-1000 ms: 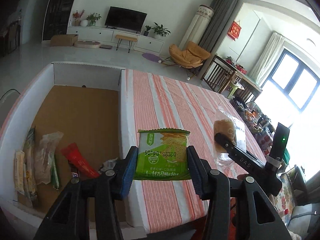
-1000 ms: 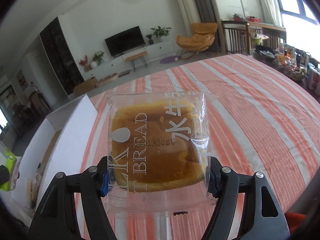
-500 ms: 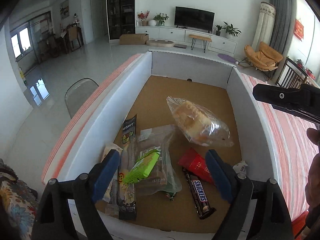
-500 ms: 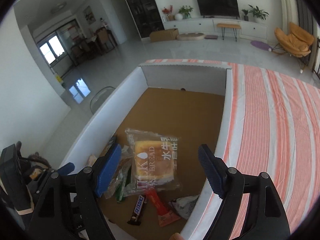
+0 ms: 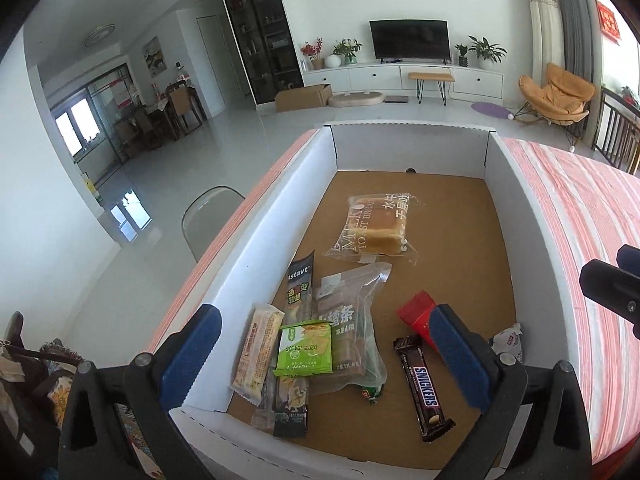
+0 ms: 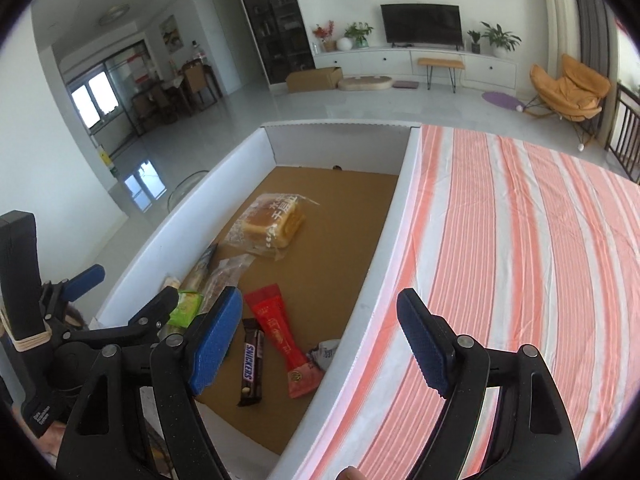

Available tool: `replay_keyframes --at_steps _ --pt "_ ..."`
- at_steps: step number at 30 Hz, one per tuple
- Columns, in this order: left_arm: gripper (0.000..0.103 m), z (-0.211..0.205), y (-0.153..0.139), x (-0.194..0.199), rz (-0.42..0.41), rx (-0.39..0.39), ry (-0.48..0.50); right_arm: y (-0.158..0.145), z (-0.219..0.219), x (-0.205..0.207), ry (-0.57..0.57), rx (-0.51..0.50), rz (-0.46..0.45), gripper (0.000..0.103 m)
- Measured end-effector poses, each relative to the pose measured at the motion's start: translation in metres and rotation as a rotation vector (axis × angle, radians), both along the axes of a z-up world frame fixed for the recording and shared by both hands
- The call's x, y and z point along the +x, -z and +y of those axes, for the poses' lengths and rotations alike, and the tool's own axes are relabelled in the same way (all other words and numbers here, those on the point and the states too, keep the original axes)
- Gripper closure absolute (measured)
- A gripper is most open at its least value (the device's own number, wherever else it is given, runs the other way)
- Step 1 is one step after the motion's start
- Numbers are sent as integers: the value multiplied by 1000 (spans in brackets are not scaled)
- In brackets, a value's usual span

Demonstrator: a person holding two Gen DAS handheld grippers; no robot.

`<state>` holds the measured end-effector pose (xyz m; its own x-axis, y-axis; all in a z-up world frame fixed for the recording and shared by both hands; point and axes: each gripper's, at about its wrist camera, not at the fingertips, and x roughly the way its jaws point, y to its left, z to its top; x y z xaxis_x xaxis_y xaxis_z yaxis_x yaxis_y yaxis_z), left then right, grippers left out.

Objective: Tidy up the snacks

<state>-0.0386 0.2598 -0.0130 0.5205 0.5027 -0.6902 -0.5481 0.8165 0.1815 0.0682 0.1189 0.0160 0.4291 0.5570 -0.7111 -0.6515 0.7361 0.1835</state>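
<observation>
Both my grippers gape wide and empty, the left gripper point(image 5: 328, 356) over the near end of the white box point(image 5: 256, 248) where the snacks lie, the right gripper point(image 6: 320, 340) astride its tablecloth-side wall.

Box point(image 5: 256, 256): 1. Inside: toast bread bag point(image 5: 374, 227) 1; green cracker pack point(image 5: 306, 349) 1; Snickers bar point(image 5: 424, 388) 1; red sachet point(image 5: 416, 316) 1; clear biscuit bag point(image 5: 352, 320) 1; dark stick pack point(image 5: 298, 292) 1; pale wafer pack point(image 5: 258, 344) 1; crumpled white wrapper point(image 5: 507, 340) 1
</observation>
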Motion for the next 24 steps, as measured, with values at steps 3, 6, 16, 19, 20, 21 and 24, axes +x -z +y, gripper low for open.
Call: replay_keyframes --at_steps 3,6,16,19,20,21,24 --pt "0 -2 -2 -2 -9 4 4 -2 3 -12 -3 -18 -22 20" --pt "0 -1 -6 -3 -3 19 3 -5 7 -19 -14 -38 -40 20" --pt "0 4 -7 -8 18 19 8 1 17 -33 -26 -87 -43 20" --pt "0 5 -7 -10 16 21 11 3 19 -33 -29 -94 -44 20" --pt "0 6 -8 -10 15 20 11 3 20 -33 -29 -97 -46 20" --pt "0 6 -8 -11 14 19 11 5 21 -33 -29 -101 -48 20" --pt "0 8 -8 -13 9 18 13 10 24 -35 -28 -116 -44 20"
